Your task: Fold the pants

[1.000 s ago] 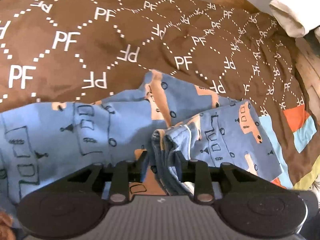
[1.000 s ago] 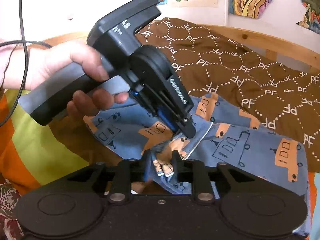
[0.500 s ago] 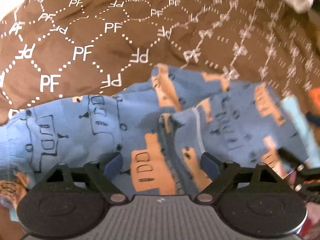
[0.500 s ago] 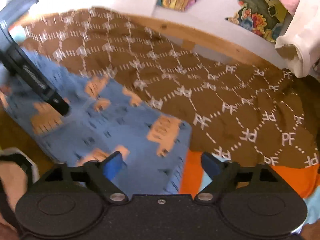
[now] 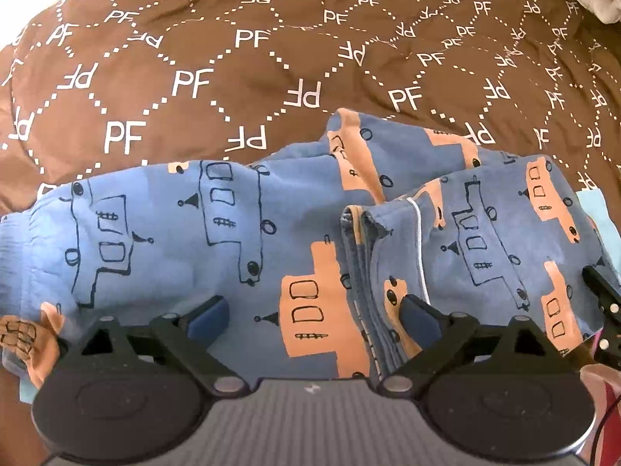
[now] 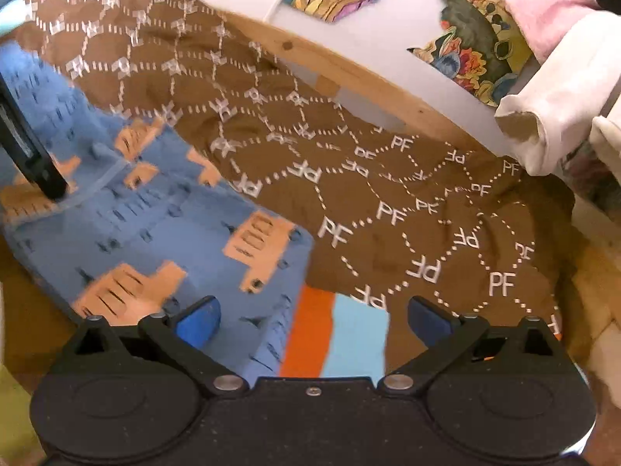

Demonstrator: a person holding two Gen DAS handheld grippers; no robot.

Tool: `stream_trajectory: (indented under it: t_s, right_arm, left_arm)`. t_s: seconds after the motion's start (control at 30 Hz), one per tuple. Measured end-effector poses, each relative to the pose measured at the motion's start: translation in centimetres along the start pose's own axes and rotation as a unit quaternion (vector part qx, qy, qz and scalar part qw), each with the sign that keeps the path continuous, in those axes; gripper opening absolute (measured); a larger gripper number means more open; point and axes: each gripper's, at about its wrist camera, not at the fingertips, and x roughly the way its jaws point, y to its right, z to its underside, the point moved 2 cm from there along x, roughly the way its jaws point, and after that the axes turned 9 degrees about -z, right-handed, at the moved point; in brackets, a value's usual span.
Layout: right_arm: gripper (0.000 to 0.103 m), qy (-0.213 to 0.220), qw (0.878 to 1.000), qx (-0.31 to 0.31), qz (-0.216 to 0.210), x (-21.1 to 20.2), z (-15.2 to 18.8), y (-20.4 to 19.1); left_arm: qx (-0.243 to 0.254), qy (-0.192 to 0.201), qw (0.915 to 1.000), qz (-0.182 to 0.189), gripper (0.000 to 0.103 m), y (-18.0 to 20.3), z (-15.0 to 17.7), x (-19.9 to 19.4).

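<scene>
Both tongs have let go since a second ago: then each was clamped on a bunched fold of the pants, and now their blue pads stand wide apart with nothing between them. Left tongs [image 5: 312, 314] hover low over the pants [image 5: 240, 240], one pad [image 5: 205, 316] above the flat blue cloth and the other above the folded edge. Right tongs [image 6: 312, 320] have swung away to the side and now look across the corner of the pants [image 6: 163, 248] toward the blanket; their left pad [image 6: 196, 322] sits over the blue cloth, and the right pad over brown fabric.

Pants lie on the bed, on the brown blanket [image 5: 240, 58] printed with white "PF" letters. They are blue with orange and outlined bus drawings. One part is laid over the other, so a stacked edge of several layers runs down the middle in the left view, with a thin white cord [image 5: 419, 233] beside it. The waistband end is gathered at the far left.

An orange and pale blue striped cloth [image 6: 337, 338] shows under the blanket's edge near the right tongs. Behind the bed runs a wooden rail [image 6: 349, 66], and colourful pictures [image 6: 477, 42] hang on the wall. Cream and pink cloth [image 6: 555, 89] hangs at the right. The right view is blurred on its left side.
</scene>
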Motion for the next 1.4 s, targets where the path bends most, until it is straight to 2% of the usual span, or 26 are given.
stream_trajectory:
  t_s: [0.1,0.17,0.27,0.4,0.47,0.57,0.63,0.73,0.8,0.87,0.97,1.03,1.17,1.23,1.27,1.37,1.4]
  right_arm:
    - [0.102,-0.002,1.000,-0.001,0.018,0.2,0.0,0.3]
    - [0.102,0.017,0.999,0.001,0.036,-0.4,-0.4,0.7]
    - [0.102,0.049,0.998,-0.003,0.038,-0.6,-1.3,1.5]
    - [0.102,0.069,0.996,-0.041,0.036,2.5,-3.2,3.0]
    - [0.102,0.056,0.997,-0.056,0.024,4.9,-3.6,3.6]
    - [0.102,-0.006,0.997,-0.081,0.016,8.9,-2.9,4.0]
    - [0.102,-0.008,0.998,-0.058,0.014,9.2,-3.0,4.5]
    - [0.101,0.014,0.997,-0.065,0.043,7.5,-4.4,3.6]
    - [0.102,0.047,0.997,-0.059,0.017,5.9,-5.7,2.5]
    - [0.102,0.077,0.995,-0.052,-0.036,4.9,-7.1,1.0]
    - [0.102,0.117,0.982,-0.061,-0.132,4.5,-8.6,-1.6]
    - [0.102,0.120,0.977,-0.071,-0.162,5.0,-9.3,-3.4]
    - [0.102,0.081,0.977,-0.090,-0.177,7.6,-9.4,-5.1]
    - [0.102,0.077,0.978,-0.085,-0.176,7.9,-9.2,-4.9]
    - [0.102,0.086,0.977,-0.077,-0.177,7.4,-9.2,-4.7]
    - [0.102,0.103,0.977,-0.060,-0.177,5.5,-9.0,-3.9]
    - [0.102,0.106,0.977,-0.055,-0.176,4.6,-8.5,-3.9]
  left_arm:
    - [-0.001,-0.002,1.0000,-0.004,0.098,0.1,0.0,-0.3]
    - [0.003,-0.001,1.0000,-0.007,0.098,0.2,0.1,-0.8]
    - [0.008,-0.003,1.0000,-0.005,0.100,0.2,0.5,-1.6]
    - [-0.001,-0.009,1.0000,0.001,0.102,0.0,1.5,-1.8]
    - [-0.001,-0.009,1.0000,-0.003,0.102,-0.2,1.9,-1.6]
    - [-0.004,-0.008,1.0000,0.000,0.103,-0.4,2.1,-1.4]
    - [-0.002,-0.008,1.0000,0.002,0.103,-0.5,2.1,-1.2]
    - [-0.007,-0.011,0.9999,0.006,0.103,-0.6,2.0,-1.3]
    - [-0.010,-0.011,0.9998,0.009,0.103,-0.8,1.9,-1.4]
    - [-0.017,-0.011,0.9997,0.010,0.103,-1.0,2.0,-1.5]
    - [-0.034,-0.004,0.9994,0.012,0.102,-1.4,2.5,-2.0]
    - [-0.044,0.000,0.9989,0.016,0.103,-1.8,3.0,-2.5]
    - [-0.075,0.008,0.9968,0.029,0.103,-3.4,4.2,-3.6]
    - [-0.088,0.016,0.9956,0.030,0.102,-4.3,4.7,-4.6]
    - [-0.093,0.028,0.9950,0.025,0.100,-4.8,5.1,-5.4]
    - [-0.101,0.075,0.9920,-0.012,0.083,-6.7,6.4,-7.9]
    - [-0.113,0.083,0.9899,-0.020,0.083,-7.4,6.9,-8.5]
